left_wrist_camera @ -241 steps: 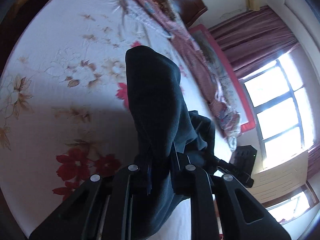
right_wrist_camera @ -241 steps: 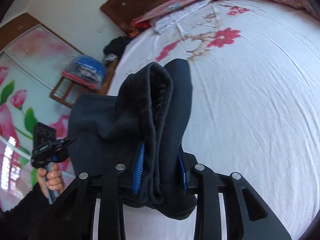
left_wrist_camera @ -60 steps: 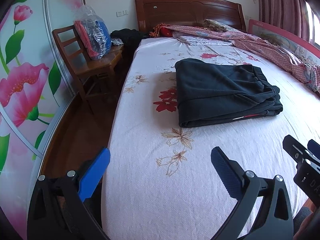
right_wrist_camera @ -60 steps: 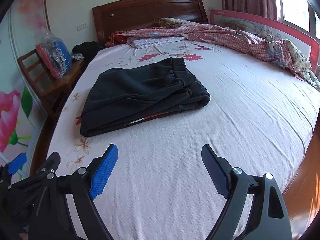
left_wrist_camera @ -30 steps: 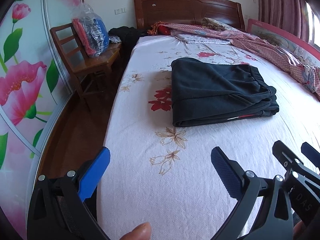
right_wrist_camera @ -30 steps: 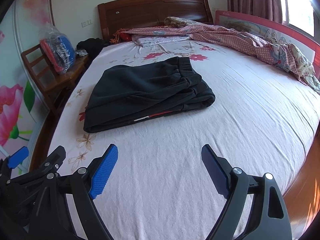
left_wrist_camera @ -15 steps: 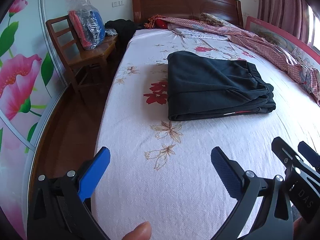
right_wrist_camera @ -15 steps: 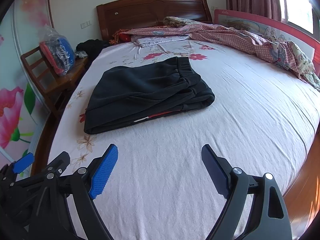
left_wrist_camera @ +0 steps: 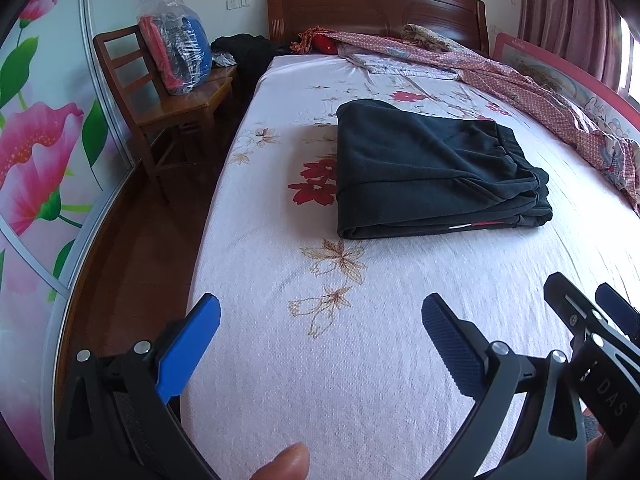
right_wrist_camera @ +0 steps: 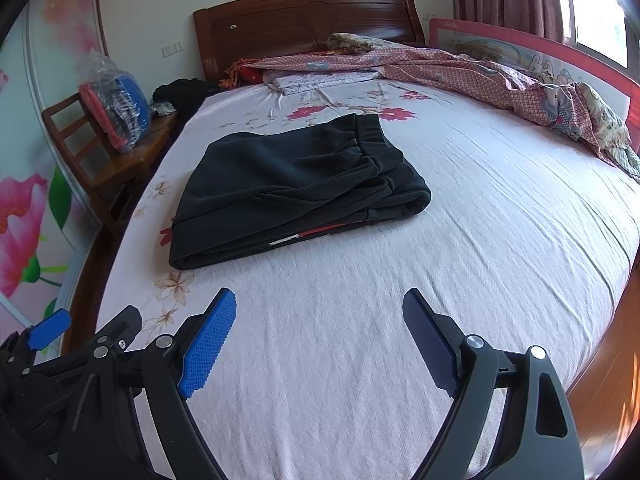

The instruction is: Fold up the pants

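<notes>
Blue ribbed pads line both tools: the left hand-held gripper hangs with its jaws spread wide and nothing between them, and the right hand-held gripper is likewise wide apart and empty, the two close side by side over the near end of the bed. A fingertip shows at 6 o'clock in the left view.

At 12 o'clock from both tools, well apart from them, the black pants lie folded into a thick rectangle on the flowered white sheet, elastic waistband toward the headboard, a red-and-white stripe peeking from the near edge. The fold looks finished. The risk, as I judge it, is the bulky upper layers at 2 o'clock: they sit bunched and rounded, so soft mattress give or a careless brush from a jaw could let them slide open.

A pink checked quilt trails along 1 to 3 o'clock beside a red bed rail. At 10 o'clock a wooden chair holds a plastic-wrapped bundle; a flower-painted wardrobe door stands at 9 o'clock.
</notes>
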The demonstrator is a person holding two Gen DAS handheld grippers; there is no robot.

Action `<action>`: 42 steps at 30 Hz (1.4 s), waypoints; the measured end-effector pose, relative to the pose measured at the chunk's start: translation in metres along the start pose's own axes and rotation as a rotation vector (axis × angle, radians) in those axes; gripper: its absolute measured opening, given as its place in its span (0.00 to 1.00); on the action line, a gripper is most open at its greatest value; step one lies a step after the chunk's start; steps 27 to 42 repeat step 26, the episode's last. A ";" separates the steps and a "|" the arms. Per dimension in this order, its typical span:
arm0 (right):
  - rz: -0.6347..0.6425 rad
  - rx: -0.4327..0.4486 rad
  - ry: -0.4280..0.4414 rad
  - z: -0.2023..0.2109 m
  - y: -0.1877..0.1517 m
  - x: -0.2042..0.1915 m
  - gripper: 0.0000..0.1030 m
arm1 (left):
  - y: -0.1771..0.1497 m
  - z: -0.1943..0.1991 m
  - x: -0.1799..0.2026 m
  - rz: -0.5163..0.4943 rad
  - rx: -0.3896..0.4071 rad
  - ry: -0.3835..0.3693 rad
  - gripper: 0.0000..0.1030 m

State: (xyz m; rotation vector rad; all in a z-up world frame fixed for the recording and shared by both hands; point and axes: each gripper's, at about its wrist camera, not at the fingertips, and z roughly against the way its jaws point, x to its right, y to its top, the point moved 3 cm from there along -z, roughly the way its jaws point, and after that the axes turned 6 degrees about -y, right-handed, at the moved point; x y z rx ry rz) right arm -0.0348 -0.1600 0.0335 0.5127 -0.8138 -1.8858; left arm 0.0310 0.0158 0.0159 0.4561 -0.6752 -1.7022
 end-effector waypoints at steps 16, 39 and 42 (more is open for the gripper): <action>-0.008 -0.003 0.009 0.000 0.000 -0.002 0.82 | -0.001 -0.004 -0.006 0.050 0.000 -0.038 0.98; -0.073 0.008 -0.001 0.003 0.004 0.016 0.82 | -0.002 -0.011 -0.008 0.071 -0.054 -0.035 0.98; -0.073 0.008 -0.001 0.003 0.004 0.016 0.82 | -0.002 -0.011 -0.008 0.071 -0.054 -0.035 0.98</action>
